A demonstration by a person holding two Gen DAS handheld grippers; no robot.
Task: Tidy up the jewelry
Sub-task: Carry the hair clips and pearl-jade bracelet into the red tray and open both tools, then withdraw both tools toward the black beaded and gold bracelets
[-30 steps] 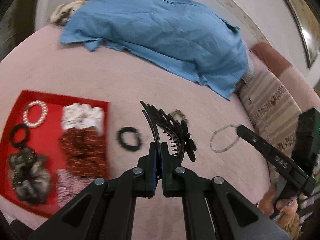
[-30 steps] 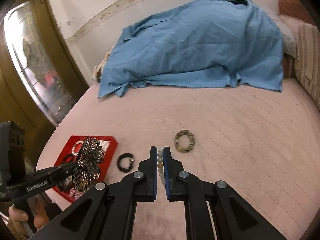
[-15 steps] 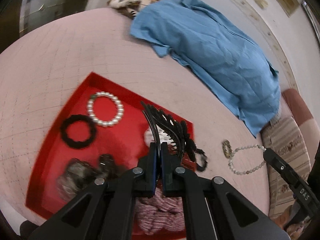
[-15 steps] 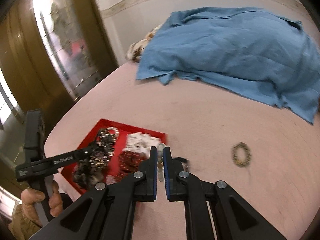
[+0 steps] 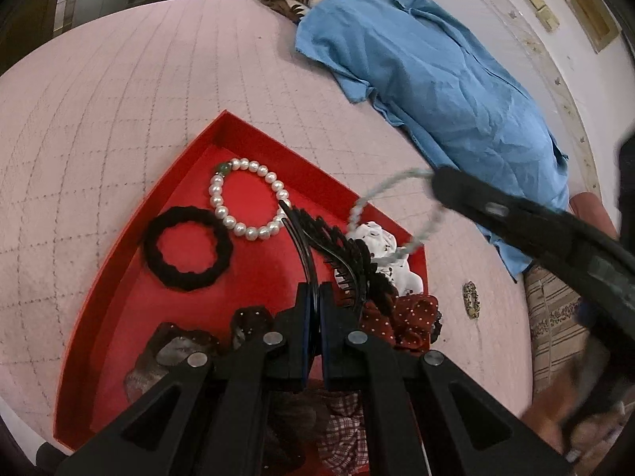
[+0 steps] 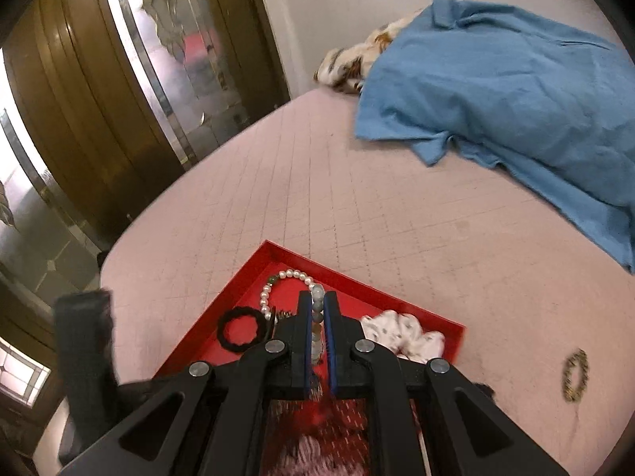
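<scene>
Now both hands are hovering over the red tray [image 5: 119, 297] that is lying on the pink bedspread [image 5: 99, 111], near its edge by the wooden doors. The left gripper [image 5: 313, 301] is pinching a black hair claw [image 5: 337, 246] by one thin prong, jaws clamped tight on it, and the clip's long axis is running away from the fingertips, up over the tray's middle towards the pearl bracelet [image 5: 248, 198] in the far corner. The right gripper [image 6: 317, 313] is likewise closed, holding a pale beaded bracelet [image 6: 317, 297] between its blue pads; in the left view that loop [image 5: 393, 214] is dangling, blurred, above the tray's right edge and the white scrunchie [image 5: 381, 246].

Inside the tray a black hair tie [image 5: 186, 254] is sitting beside the pearls, while a dark red dotted scrunchie [image 5: 401, 317] and some other fabric pieces are crowding the near side. A small gold-and-dark ring-shaped piece [image 5: 471, 299] is lying on the bedspread, outside the tray's right edge. A blue shirt [image 5: 436, 67] is sprawling at the far side of the bed.

To my eye the drop is turning on the bare red patch ahead of the left jaws: the claw is already hanging over it, so the left hand looks the better placed to let go first, and the right bracelet is needing room beyond the scrunchie.
</scene>
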